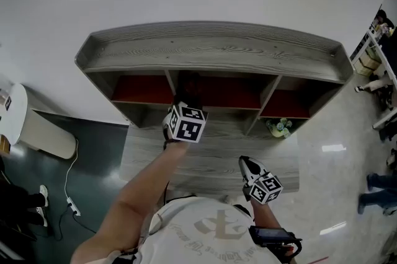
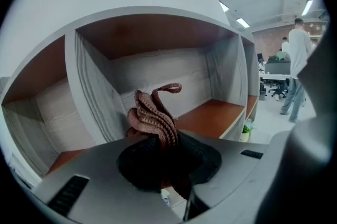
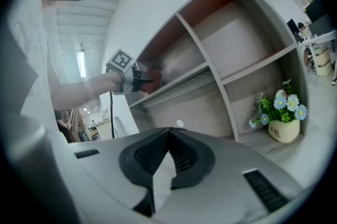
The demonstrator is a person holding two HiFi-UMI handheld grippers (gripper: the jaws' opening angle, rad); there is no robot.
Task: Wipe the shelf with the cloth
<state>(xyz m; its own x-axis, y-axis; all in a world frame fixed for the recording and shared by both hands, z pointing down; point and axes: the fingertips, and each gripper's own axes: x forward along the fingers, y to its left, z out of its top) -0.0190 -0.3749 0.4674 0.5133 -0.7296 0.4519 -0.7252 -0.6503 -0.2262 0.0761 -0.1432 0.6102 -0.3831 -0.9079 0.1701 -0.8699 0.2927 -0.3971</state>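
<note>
The grey wooden shelf (image 1: 214,52) has three compartments with red-brown boards. My left gripper (image 1: 185,109) reaches into the middle compartment, near its left divider. It is shut on a crumpled red-brown cloth (image 2: 152,116) that sticks up from the jaws, in front of the compartment's grey back wall (image 2: 158,73). The right gripper view shows that left gripper (image 3: 131,79) with the cloth (image 3: 153,78) at the shelf board's edge. My right gripper (image 1: 247,165) hangs lower, in front of the shelf's bottom part. Its jaws (image 3: 168,136) are shut with nothing in them.
A small pot of blue and white flowers (image 1: 279,127) (image 3: 285,118) stands in the lower right compartment. A white seat (image 1: 42,131) and a cable with a power strip (image 1: 72,202) lie at the left. People (image 1: 378,188) and desks stand at the right.
</note>
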